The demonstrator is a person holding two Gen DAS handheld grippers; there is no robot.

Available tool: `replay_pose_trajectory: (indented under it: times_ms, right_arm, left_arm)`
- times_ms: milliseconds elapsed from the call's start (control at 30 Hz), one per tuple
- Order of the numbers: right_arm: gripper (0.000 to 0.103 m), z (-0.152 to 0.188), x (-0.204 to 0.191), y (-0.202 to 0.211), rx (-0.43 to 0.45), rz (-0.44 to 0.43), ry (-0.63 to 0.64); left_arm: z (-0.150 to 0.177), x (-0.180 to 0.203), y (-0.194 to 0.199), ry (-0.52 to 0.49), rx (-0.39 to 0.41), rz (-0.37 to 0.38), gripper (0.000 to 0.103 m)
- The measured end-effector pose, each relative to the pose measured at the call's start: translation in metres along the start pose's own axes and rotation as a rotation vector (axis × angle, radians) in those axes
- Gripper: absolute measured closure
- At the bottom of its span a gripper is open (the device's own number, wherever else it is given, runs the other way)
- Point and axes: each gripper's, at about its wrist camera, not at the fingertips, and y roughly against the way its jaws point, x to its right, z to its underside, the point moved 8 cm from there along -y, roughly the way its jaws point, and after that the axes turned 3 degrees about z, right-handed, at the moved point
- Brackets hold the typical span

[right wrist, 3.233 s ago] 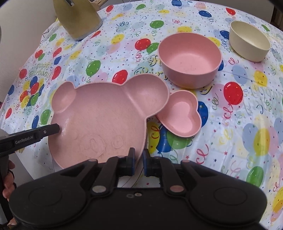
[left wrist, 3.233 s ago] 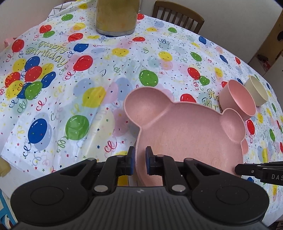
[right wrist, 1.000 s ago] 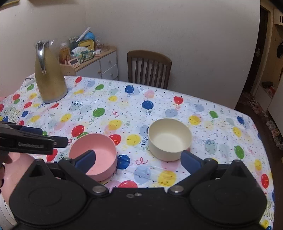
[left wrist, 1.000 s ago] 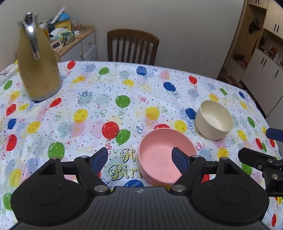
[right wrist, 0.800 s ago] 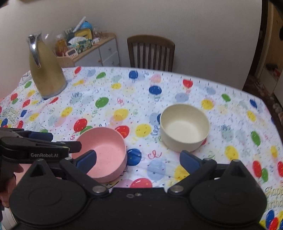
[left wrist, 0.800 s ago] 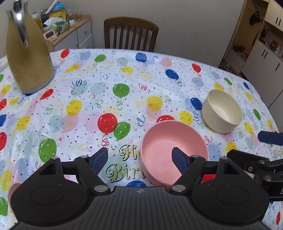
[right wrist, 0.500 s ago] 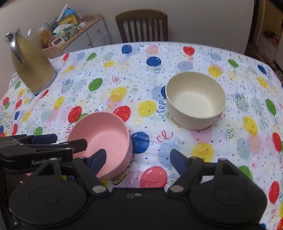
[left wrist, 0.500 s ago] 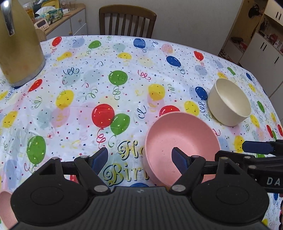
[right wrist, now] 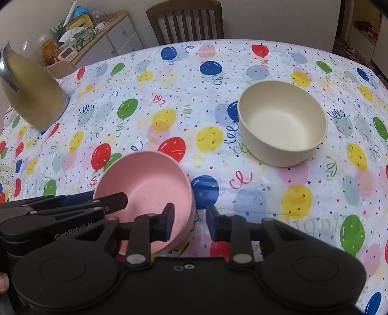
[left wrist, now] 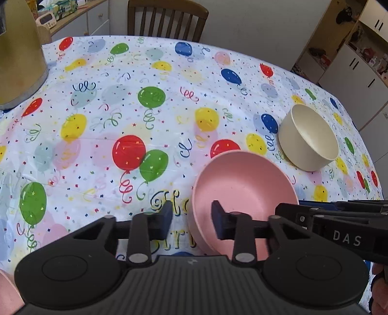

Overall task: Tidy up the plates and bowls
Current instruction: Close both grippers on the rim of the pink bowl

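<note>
A pink bowl (left wrist: 245, 184) stands on the balloon tablecloth; it also shows in the right wrist view (right wrist: 148, 179). My left gripper (left wrist: 191, 220) is open and straddles the bowl's left rim, one finger inside and one outside. My right gripper (right wrist: 190, 223) is open and straddles the bowl's right rim the same way. A cream bowl (left wrist: 308, 137) stands empty beyond and to the right, also in the right wrist view (right wrist: 282, 123). A pink edge, perhaps the plate (left wrist: 7, 290), shows at the lower left.
A gold kettle (left wrist: 19, 53) stands at the far left of the table, also in the right wrist view (right wrist: 31, 94). A wooden chair (left wrist: 167, 19) is behind the table. A sideboard with clutter (right wrist: 80, 36) and cupboards (left wrist: 359, 53) line the walls.
Both grippers have moved down and in onto the pink bowl, and their jaws have narrowed around its opposite rims. Earlier still, both were shut at the bear-shaped pink plate.
</note>
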Motion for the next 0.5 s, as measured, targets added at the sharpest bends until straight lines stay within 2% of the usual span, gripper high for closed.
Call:
replay_pose_trajectory:
  times_ms: [100, 167, 300, 500]
  right_arm:
    - [0.091, 0.001, -0.001, 0.0, -0.012, 0.0, -0.006]
    - [0.095, 0.002, -0.003, 0.0, -0.021, 0.002, -0.002]
    - [0.095, 0.003, -0.003, 0.001, -0.034, 0.018, -0.002]
    - [0.096, 0.008, 0.011, 0.015, -0.047, 0.022, -0.012]
  left_arm:
    - [0.002, -0.001, 0.0, 0.002, -0.014, -0.005, 0.085]
    - [0.003, 0.001, 0.001, 0.001, -0.019, 0.0, 0.087]
    - [0.004, 0.007, 0.003, -0.018, -0.03, -0.02, 0.092]
    - [0.006, 0.026, 0.015, -0.039, -0.029, -0.033, 0.092]
